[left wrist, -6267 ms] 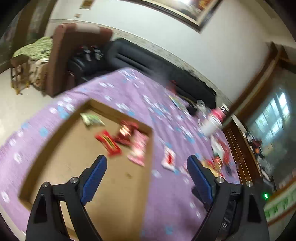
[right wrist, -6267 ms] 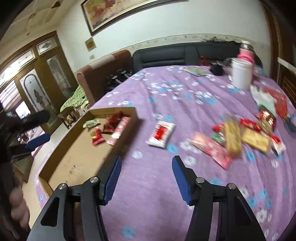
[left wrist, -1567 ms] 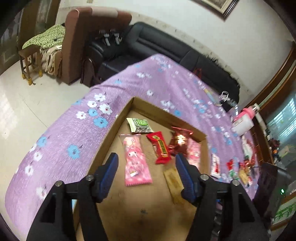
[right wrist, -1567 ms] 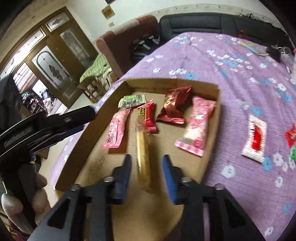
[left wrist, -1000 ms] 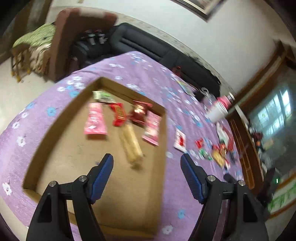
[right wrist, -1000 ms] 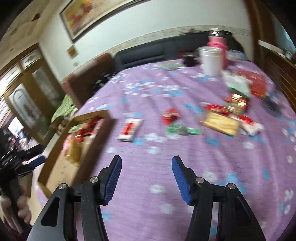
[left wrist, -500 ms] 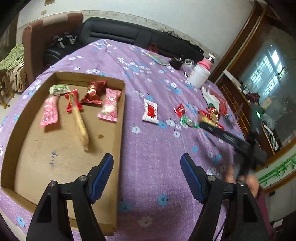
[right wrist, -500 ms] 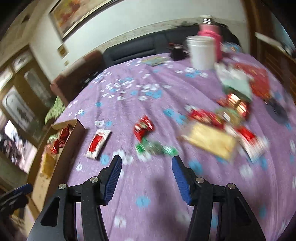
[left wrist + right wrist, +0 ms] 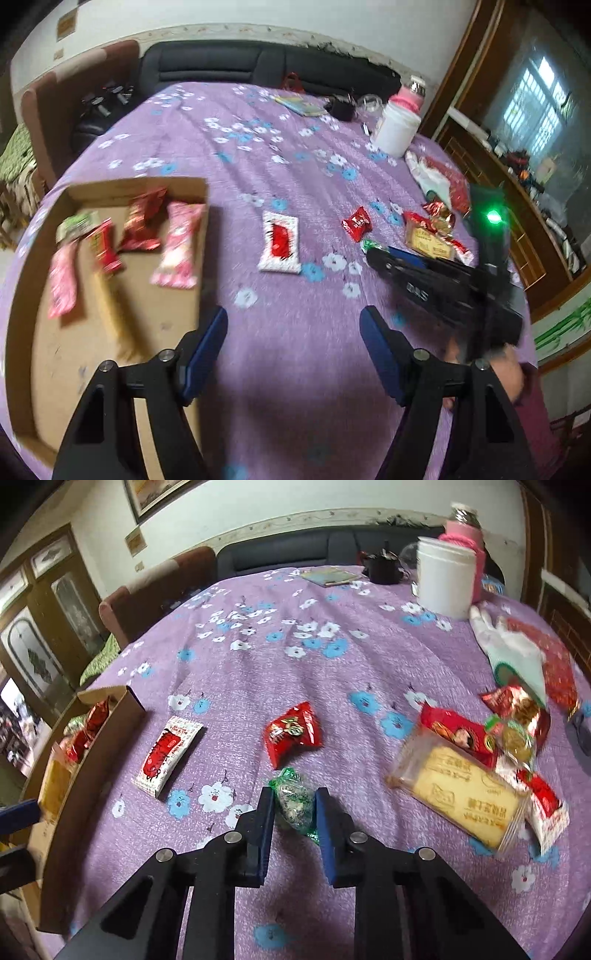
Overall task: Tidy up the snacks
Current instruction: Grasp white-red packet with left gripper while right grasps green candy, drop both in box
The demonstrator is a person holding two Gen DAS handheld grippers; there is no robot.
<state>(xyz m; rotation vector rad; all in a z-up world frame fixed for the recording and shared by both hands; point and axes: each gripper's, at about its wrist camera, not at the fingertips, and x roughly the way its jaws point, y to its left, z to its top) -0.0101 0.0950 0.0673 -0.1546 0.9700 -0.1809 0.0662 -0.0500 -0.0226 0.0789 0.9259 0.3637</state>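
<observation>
Purple cloth with white and blue flowers covers the tabletop (image 9: pixel 314 672), and snacks lie scattered across it. The right gripper (image 9: pixel 293 801) points down at a green-wrapped candy (image 9: pixel 293 797); its jaws are closing, with the candy between the blue pads and both pads at the wrapper's sides. Just beyond the candy lies a red snack packet (image 9: pixel 293 733), and to the left of that a white and red sachet (image 9: pixel 168 751). To the right sits a clear-wrapped biscuit pack (image 9: pixel 465 794) among a heap of red and gold wrappers.

The left gripper (image 9: pixel 293 332) hovers over bare cloth near the cardboard tray (image 9: pixel 22 295), its jaws closing too, though well apart with nothing between them. Inside the tray, at its far end, lie 2 pink packets, 2 red ones, a green one and a long tan bar. At the far right of the tabletop stands a white tub (image 9: pixel 445 581) with a pink bottle (image 9: pixel 467 535) behind it.
</observation>
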